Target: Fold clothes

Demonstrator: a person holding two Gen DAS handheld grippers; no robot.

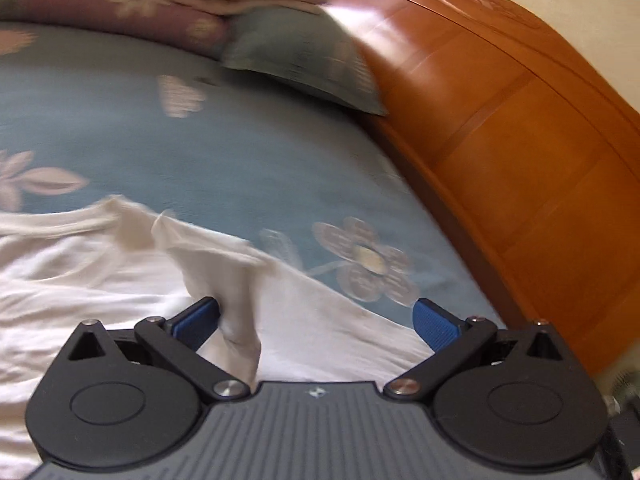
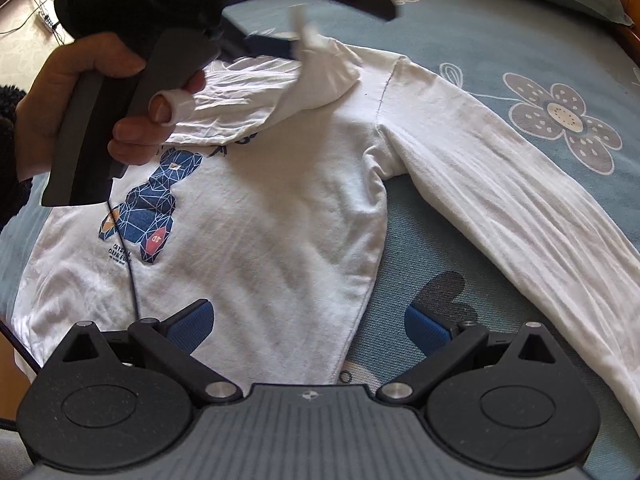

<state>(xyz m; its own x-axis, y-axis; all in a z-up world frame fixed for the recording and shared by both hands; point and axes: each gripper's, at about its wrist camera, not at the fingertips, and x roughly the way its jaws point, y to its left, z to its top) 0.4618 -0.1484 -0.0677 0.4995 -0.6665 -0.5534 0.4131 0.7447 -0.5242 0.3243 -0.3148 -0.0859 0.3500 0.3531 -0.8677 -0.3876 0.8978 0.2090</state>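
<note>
Shirt: your white long-sleeved cotton shirt [image 2: 256, 216] lay flat on the blue floral bedsheet [image 2: 500, 32].
Left gripper [image 1: 316, 320]: spread wide, cuff draped against one finger.
Right gripper [image 2: 308, 320]: spread, holding nothing.
Surroundings: orange wooden headboard [image 1: 520, 140], teal pillow [image 1: 296, 56] beside it.

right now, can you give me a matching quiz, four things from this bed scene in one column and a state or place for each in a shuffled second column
Things:
1. white long-sleeved shirt with a blue geometric print
2. grey-blue pillow
3. orange wooden headboard
4. right gripper

States or places:
A. hovering over the shirt hem, jaws apart, gripping nothing
B. lying against the headboard at the top of the bed
C. spread on the blue flowered bedsheet, one sleeve folded across the chest
D. standing along the edge of the mattress

Pairs: 1-C, 2-B, 3-D, 4-A
</note>
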